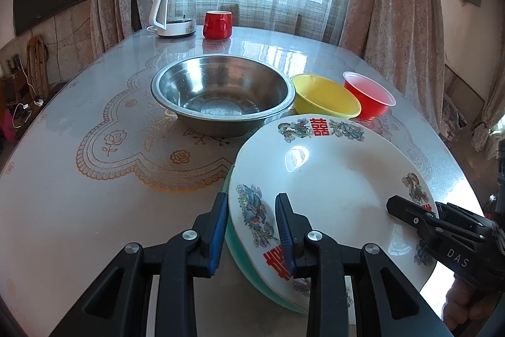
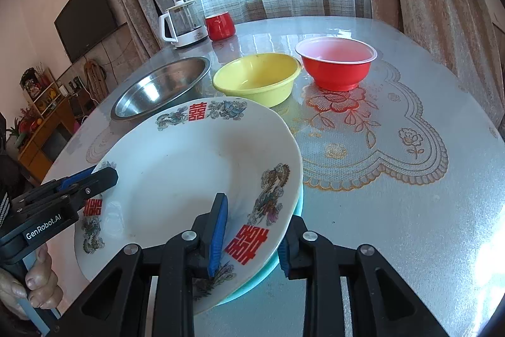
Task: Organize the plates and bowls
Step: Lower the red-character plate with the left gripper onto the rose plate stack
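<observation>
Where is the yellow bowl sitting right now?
The yellow bowl sits on the table between the steel basin and the red bowl, just beyond the big white plate.

"DAS" marks the right gripper (image 1: 410, 212); "GenRobot.AI" the left gripper (image 2: 104, 177).

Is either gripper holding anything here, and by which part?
Both straddle opposite rims of the stacked white plate and teal plate: left gripper, right gripper. Whether they are clamped cannot be told.

Worktop (image 1: 79, 226): glossy, lace-patterned cover. On it: steel basin (image 1: 221, 93), yellow bowl (image 1: 325, 97), red bowl (image 1: 367, 95), red mug (image 1: 217, 25), kettle (image 1: 173, 13).
</observation>
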Demonstrator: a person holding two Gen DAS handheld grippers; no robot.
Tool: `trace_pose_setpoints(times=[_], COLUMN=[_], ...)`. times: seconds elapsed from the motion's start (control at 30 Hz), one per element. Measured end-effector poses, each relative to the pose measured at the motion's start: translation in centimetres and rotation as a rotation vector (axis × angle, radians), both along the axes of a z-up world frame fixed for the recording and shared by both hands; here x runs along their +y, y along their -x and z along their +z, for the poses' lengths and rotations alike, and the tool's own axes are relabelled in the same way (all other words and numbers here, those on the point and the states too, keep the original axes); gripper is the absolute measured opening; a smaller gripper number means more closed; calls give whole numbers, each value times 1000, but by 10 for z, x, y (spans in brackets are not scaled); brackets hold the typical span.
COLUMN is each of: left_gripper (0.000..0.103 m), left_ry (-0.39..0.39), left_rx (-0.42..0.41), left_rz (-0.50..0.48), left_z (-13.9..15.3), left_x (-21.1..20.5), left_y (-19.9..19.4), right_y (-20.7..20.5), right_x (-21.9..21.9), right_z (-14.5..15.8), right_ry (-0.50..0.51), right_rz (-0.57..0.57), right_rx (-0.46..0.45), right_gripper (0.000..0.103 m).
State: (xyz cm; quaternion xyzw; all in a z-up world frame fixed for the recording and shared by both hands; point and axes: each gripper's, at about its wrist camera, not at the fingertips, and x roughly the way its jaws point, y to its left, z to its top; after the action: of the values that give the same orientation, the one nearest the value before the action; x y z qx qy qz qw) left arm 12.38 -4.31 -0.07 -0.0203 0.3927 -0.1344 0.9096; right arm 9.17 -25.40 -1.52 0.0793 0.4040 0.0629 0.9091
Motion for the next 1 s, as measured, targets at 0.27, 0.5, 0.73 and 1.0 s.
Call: trace_pose_setpoints(times=[0.27, 0.5, 0.73, 1.0], left_gripper=[30, 30, 30, 30], left_ry=[0, -3, -8, -16], left_rx=[7, 5, 0, -7], left_rz=[-2, -12, -2, 8], left_z=[-1, -2, -1, 1], left_x=[0, 0, -2, 0], left_y=[4, 8, 9, 11], right_y=[6, 14, 13, 12], right_x=[-2, -3, -3, -3], right_z=[4, 7, 6, 3], right_ry=[-5, 23, 22, 15], right_rz=[-3, -9, -7, -11], right_rx=[-4, -44, -49, -46], right_gripper=[29, 27, 27, 27])
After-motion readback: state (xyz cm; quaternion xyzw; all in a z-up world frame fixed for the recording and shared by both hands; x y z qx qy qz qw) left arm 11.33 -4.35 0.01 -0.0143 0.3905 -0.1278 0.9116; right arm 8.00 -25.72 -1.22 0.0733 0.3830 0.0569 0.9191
